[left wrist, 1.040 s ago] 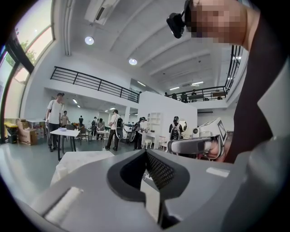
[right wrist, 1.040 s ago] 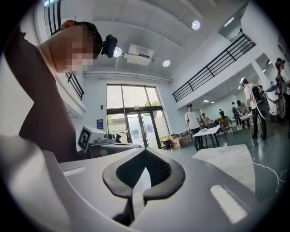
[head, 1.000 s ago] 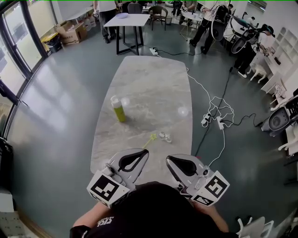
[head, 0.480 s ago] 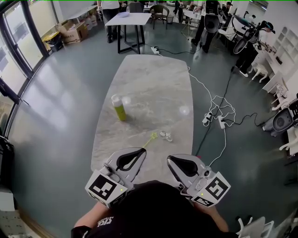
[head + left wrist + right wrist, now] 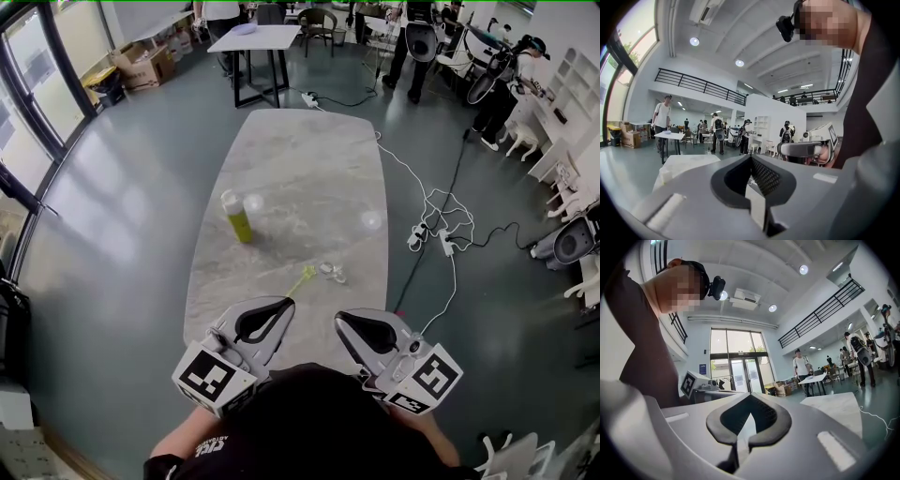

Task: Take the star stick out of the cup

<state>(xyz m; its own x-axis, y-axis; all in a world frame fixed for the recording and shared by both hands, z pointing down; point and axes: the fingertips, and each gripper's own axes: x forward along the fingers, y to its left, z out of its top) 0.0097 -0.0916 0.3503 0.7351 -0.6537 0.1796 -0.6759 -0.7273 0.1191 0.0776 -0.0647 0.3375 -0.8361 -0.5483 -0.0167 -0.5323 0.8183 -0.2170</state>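
Long marble surface (image 5: 300, 169) in an open hall, grey floor all round, people at work far up the frame.

Step in hand: judged as approach, grasp not yet begun. Neither pair of tongs is near the work.

Left tongs (image 5: 281, 307): lower centre-left of the head view, tips pressed together, nothing between them. Right tongs (image 5: 343, 321): lower centre-right, likewise pressed together and empty. Both sit over the near end of the surface, close to the person's body.

Stick (image 5: 302, 280): thin, yellow-green, lying slantwise at frame centre, just above the gap between the two pairs of tongs and apart from both. Cup (image 5: 333, 275): small, clear, just right of the stick's upper end. Too small to tell whether the stick's end is inside the cup or only beside it, or whether the cup is upright. Green bottle (image 5: 238, 218) stands further up and left, well apart.

Next move, as judged: carry one pair forward to the stick, spread them, close on the thin shaft. The light cup may slide, so the other pair may need to steady it.
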